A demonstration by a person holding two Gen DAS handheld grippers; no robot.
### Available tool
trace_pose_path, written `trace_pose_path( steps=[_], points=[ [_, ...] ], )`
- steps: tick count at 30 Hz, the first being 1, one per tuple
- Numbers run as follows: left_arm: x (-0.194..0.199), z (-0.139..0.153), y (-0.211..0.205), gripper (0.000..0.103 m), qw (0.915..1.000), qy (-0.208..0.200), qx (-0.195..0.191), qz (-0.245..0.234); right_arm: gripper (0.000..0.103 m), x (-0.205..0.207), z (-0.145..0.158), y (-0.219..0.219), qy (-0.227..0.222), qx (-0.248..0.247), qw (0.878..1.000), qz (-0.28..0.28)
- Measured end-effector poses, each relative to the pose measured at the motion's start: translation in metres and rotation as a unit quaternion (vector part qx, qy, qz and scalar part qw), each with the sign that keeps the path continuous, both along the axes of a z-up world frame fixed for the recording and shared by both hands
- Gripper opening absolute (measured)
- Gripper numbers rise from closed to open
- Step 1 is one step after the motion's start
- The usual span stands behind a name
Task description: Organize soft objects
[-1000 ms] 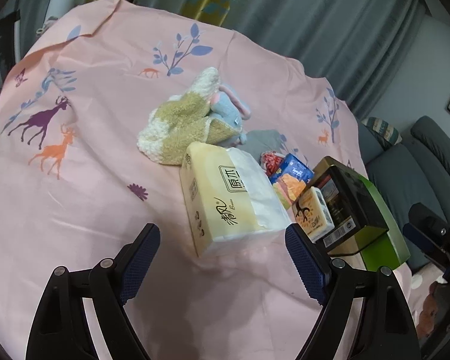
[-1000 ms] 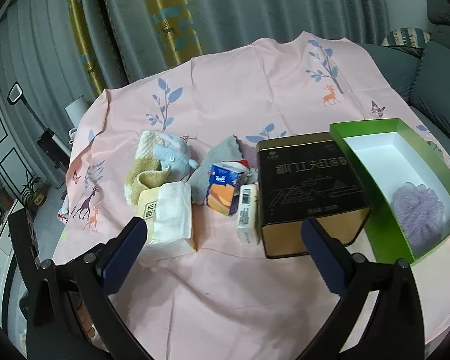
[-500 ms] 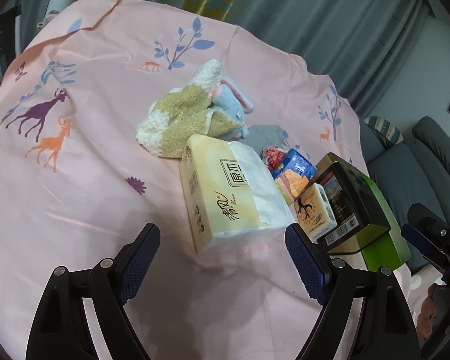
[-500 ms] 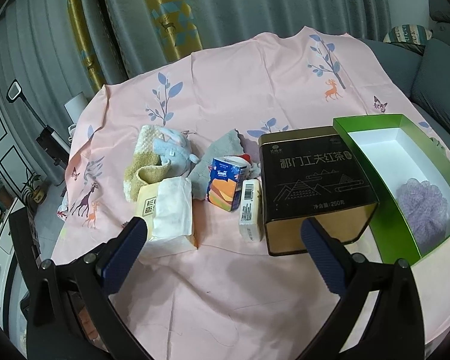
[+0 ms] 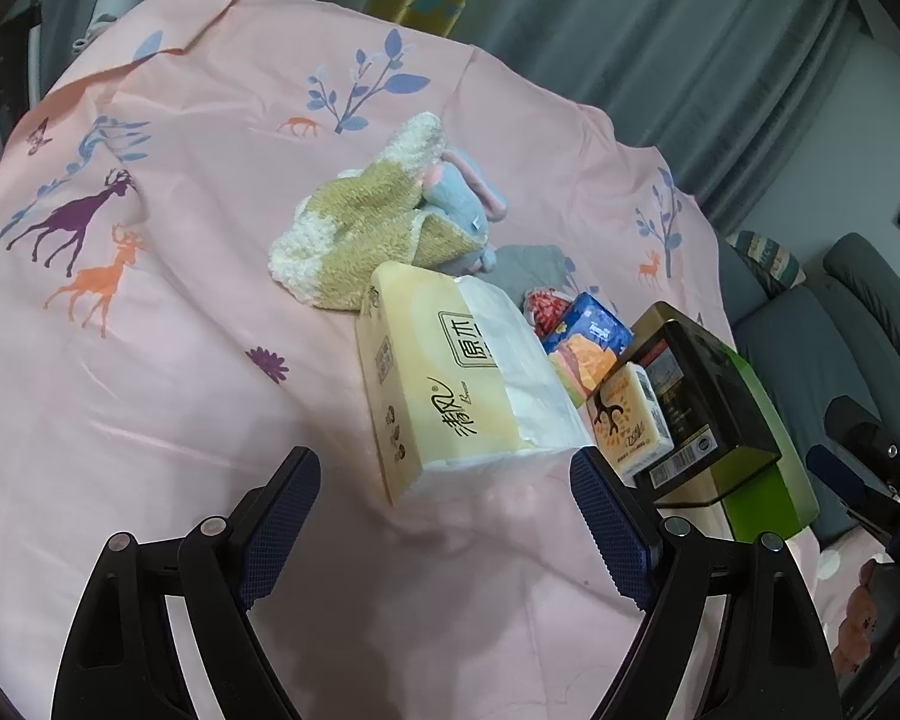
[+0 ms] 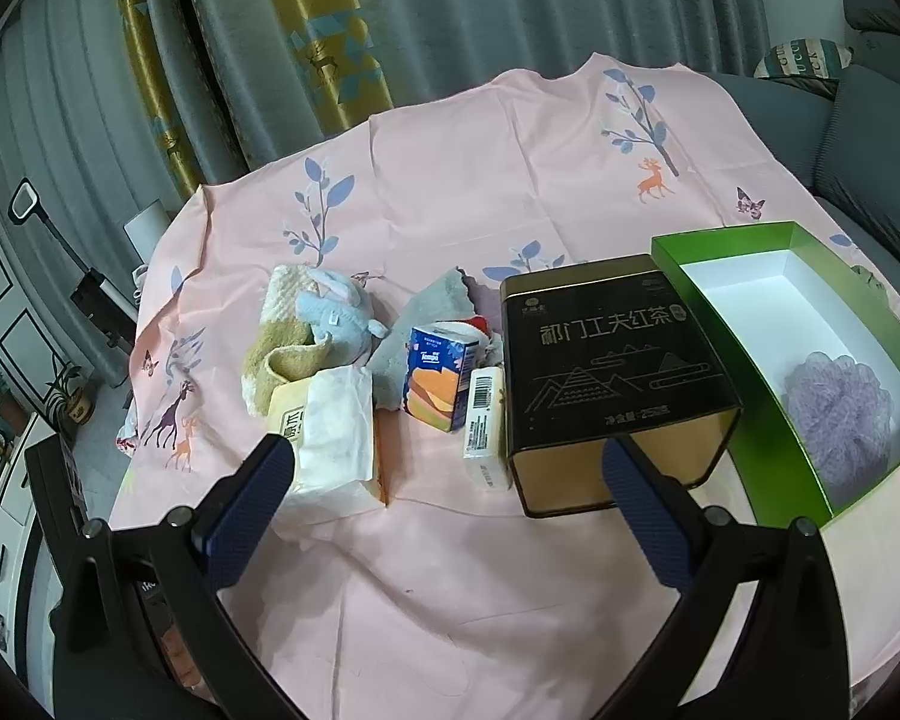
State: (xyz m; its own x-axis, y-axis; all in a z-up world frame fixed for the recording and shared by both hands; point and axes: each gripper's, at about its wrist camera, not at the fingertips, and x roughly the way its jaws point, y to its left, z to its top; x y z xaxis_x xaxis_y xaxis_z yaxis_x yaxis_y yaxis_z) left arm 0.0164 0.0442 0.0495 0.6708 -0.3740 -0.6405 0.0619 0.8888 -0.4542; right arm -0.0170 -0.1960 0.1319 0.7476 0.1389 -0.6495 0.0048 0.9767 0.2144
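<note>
Hovering with left gripper [image 5: 444, 480] and right gripper [image 6: 447, 468] both wide open, holding nothing. Lying just ahead: tissue pack [image 5: 450, 378], towel [image 5: 354, 240] and plush [image 5: 459, 204] behind it. Standing rightward: tin [image 6: 612, 372], green box [image 6: 750, 420] containing pouf [image 6: 840, 408].

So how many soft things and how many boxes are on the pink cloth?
Soft things: 4 (yellow towel, blue plush bunny, grey cloth, purple bath pouf)
Tissue packs: 3 (big pack, blue pack, small white pack)
Boxes: 2 (black tea tin, green box)
Total: 9
</note>
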Motion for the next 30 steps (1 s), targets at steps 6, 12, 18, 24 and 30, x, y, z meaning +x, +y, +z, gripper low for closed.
trace_pose_path(
  steps=[6, 12, 18, 24, 30],
  points=[
    [-0.0009, 0.0008, 0.0001, 0.086, 1.0, -0.002, 0.0, -0.001, 0.102, 0.0, -0.0003, 0.0005, 0.002, -0.002, 1.0, 0.002],
    [-0.0028, 0.003, -0.0013, 0.086, 1.0, -0.007, 0.0, -0.001, 0.102, 0.0005, -0.0008, 0.0006, 0.003, -0.003, 1.0, 0.004],
    [-0.0031, 0.0032, -0.0026, 0.086, 1.0, -0.008, -0.002, -0.003, 0.102, 0.0007, -0.0013, 0.0012, 0.003, -0.002, 1.0, 0.004],
    [-0.0028, 0.0041, -0.0017, 0.086, 0.9999, -0.01, -0.003, -0.004, 0.102, 0.0007, -0.0008, 0.002, 0.001, -0.005, 1.0, 0.005],
    [-0.003, 0.005, -0.0015, 0.086, 0.9999, -0.012, -0.004, -0.003, 0.101, -0.0001, -0.0006, 0.0022, -0.004, -0.004, 1.0, 0.007]
  ],
)
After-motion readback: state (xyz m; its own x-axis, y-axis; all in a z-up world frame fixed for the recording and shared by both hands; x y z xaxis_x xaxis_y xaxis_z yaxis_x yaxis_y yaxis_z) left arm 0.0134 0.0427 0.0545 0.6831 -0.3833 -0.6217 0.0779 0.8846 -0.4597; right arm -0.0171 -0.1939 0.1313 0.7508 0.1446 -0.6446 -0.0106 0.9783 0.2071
